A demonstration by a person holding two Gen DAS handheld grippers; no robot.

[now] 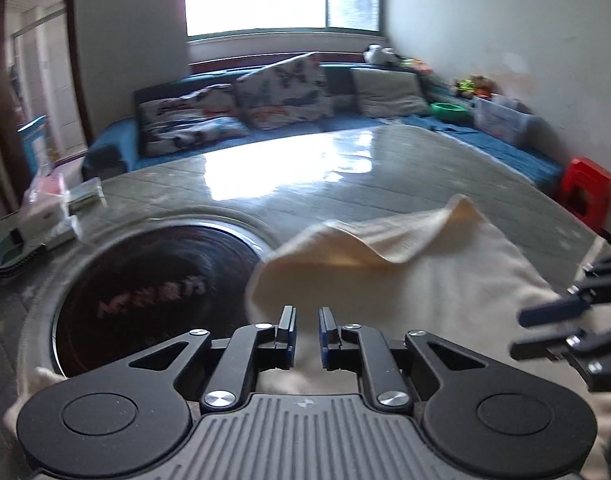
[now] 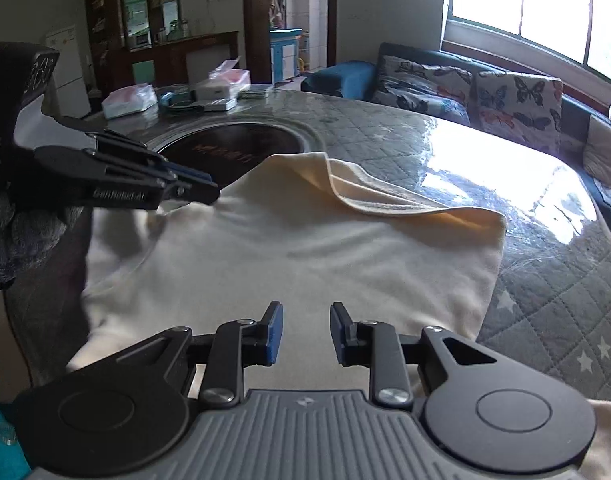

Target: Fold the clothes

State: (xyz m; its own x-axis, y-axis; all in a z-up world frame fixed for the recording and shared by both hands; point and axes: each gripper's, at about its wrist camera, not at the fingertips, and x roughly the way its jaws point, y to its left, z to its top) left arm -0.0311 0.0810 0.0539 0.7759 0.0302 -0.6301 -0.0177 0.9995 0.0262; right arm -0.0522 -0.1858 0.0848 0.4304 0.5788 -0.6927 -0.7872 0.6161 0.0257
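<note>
Cream cotton garment [image 2: 289,248] barely started: one flap folded at 12 o'clock; both tongs [image 1: 307,330] [image 2: 302,332] open, empty.

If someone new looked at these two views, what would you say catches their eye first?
Probably the cream garment spread over the quilted table, its far edge folded back on itself. Next, the dark round inset in the tabletop to the garment's left, partly covered by it. Both the left gripper and right gripper hover open above the cloth.

Cream garment [image 2: 297,256] spread flat on table, far edge folded over.
</note>
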